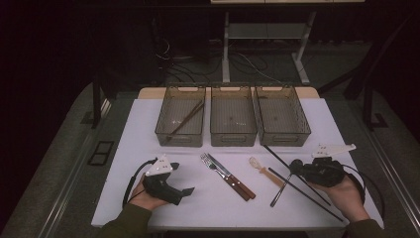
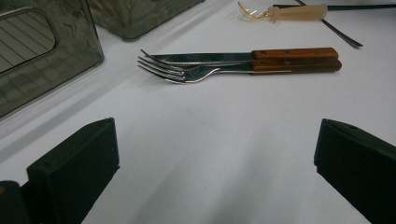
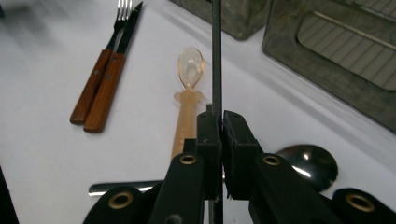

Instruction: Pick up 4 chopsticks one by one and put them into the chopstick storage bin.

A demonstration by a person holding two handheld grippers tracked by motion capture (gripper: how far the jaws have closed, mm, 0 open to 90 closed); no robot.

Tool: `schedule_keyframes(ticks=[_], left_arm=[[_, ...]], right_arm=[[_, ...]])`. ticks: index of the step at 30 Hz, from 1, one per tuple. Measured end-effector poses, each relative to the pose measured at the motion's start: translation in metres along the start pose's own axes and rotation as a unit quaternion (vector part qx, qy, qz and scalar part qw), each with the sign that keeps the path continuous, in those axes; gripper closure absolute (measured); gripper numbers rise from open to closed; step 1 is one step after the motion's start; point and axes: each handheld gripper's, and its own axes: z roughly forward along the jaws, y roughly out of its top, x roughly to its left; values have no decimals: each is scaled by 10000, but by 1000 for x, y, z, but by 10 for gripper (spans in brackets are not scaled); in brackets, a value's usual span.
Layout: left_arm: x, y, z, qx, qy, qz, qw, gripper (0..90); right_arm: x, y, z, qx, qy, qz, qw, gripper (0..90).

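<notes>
— While clamped in R gripper (image 3: 220,140), where's the chopstick (image 1: 277,156)?
— Pinched between closed jaws, running up-left toward rightmost bin (image 1: 282,116), over white table (image 1: 148,124). Second chopstick (image 1: 309,196) lying just beside, under R hand.
— L gripper (image 2: 215,158)?
— Jaws wide, nothing between, resting on table near fork (image 2: 187,72) & knife (image 2: 261,55).
— Else nearby?
— Clear spoon (image 3: 189,93), metal spoon (image 3: 308,163) just beside the grip.
</notes>
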Motion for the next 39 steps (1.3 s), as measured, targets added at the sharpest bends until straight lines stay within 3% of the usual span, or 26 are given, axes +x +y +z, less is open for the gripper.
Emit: schedule_keyframes(ticks=[12,24,39], left_arm=[[0,0,1,-2,-23,30,10000,0],[-1,1,1,-18,-61,41,10000,0],[1,-1,3,-42,-111,97,9999,0]], right_arm=[[17,29,12,-205,132,-109,9996,858],[24,54,28,-373,255,-187,9988,858],[30,102,64,-529,330,-186,9979,858]])
